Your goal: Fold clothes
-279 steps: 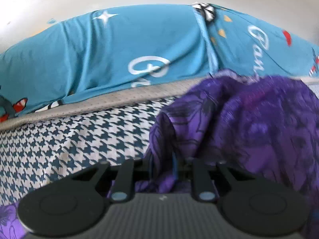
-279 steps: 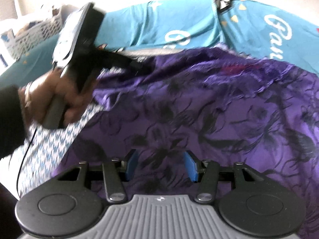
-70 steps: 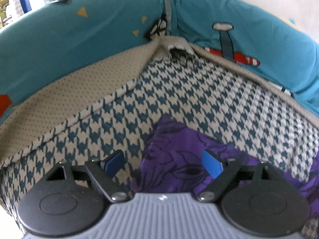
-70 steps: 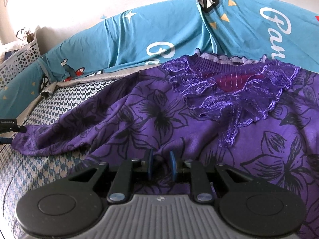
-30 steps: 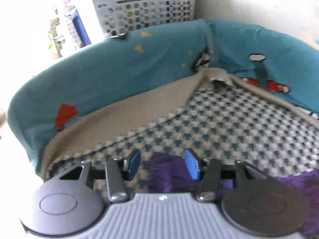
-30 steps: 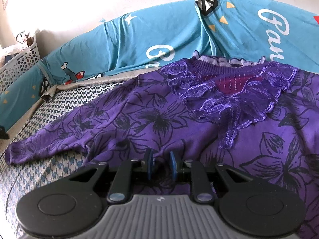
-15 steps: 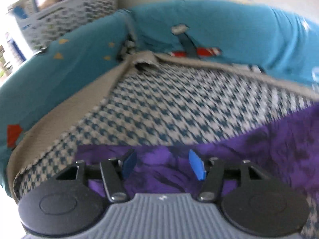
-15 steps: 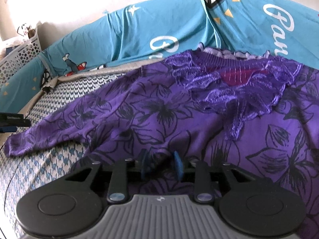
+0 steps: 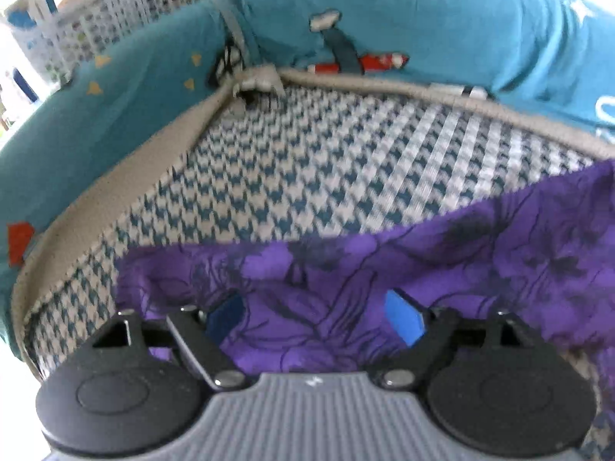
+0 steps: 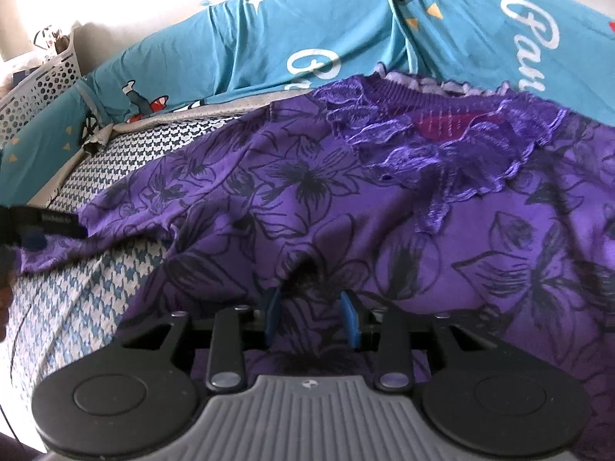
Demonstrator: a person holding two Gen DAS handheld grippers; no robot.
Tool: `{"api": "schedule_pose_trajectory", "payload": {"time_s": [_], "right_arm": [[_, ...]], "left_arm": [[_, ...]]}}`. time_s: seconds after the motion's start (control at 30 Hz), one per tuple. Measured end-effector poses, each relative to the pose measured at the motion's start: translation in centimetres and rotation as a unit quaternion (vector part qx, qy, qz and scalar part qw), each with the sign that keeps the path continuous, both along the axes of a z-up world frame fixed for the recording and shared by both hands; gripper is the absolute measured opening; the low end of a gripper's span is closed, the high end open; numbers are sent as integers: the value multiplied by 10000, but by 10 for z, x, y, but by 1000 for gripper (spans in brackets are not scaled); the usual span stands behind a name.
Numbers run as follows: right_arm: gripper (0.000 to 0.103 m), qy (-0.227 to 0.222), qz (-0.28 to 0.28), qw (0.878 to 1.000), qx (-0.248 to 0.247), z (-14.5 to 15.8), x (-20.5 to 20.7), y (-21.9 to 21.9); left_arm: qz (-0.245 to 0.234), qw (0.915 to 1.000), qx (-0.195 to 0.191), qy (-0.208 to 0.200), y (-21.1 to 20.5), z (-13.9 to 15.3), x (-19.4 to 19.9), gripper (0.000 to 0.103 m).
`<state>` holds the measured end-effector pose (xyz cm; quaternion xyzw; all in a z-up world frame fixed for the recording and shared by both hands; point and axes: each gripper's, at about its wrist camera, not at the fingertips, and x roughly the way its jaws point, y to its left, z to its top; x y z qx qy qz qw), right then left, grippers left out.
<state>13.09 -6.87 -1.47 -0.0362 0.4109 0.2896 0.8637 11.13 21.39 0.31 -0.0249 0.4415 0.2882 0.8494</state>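
A purple floral blouse (image 10: 346, 211) with a lace collar (image 10: 442, 142) lies spread on a houndstooth mat (image 9: 307, 161). Its left sleeve (image 10: 127, 207) stretches out toward the mat's corner. My left gripper (image 9: 315, 315) hovers over the sleeve end (image 9: 423, 253); its jaws are opening wide, the cloth lies under them and the blue pads (image 9: 403, 319) do not press it. That gripper shows as a dark tip (image 10: 38, 226) at the right wrist view's left edge. My right gripper (image 10: 310, 319) sits low on the blouse body, jaws opening, with a raised fold of cloth loose between them.
Teal padded bumpers (image 9: 423, 19) with cartoon prints wall in the mat on the far sides, with a beige strip (image 9: 115, 176) at their foot. A white perforated laundry basket (image 9: 115, 19) stands behind the corner. Bare mat lies between sleeve and bumpers.
My left gripper swung from the basket corner to over the sleeve end and spread its jaws wide. My right gripper's jaws parted from the pinch of blouse cloth they held.
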Motion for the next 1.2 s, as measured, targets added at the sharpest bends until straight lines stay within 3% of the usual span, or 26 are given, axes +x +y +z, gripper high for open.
{"api": "schedule_pose_trajectory", "payload": {"time_s": [0.1, 0.2, 0.4, 0.67, 0.87, 1.2], "right_arm": [[34, -329, -24, 9994, -52, 11, -2, -10], [34, -630, -79, 9980, 6, 23, 3, -25], [34, -1006, -593, 9930, 170, 47, 28, -69], [35, -1190, -1422, 9823, 280, 56, 61, -129], [47, -1387, -1991, 9697, 282, 52, 89, -169], [48, -1065, -2549, 9596, 528, 41, 134, -205]], "left_arm": [[-115, 9995, 17, -298, -17, 13, 3, 82], [-313, 9978, -41, -587, -41, 21, 7, 97], [-1127, 9901, 184, -819, -101, 24, 15, 97], [-1956, 9778, -88, -741, -165, 11, 25, 99], [-2347, 9706, -192, -506, -196, -4, 25, 100], [-2654, 9629, -391, -298, -226, -16, 35, 100]]}}
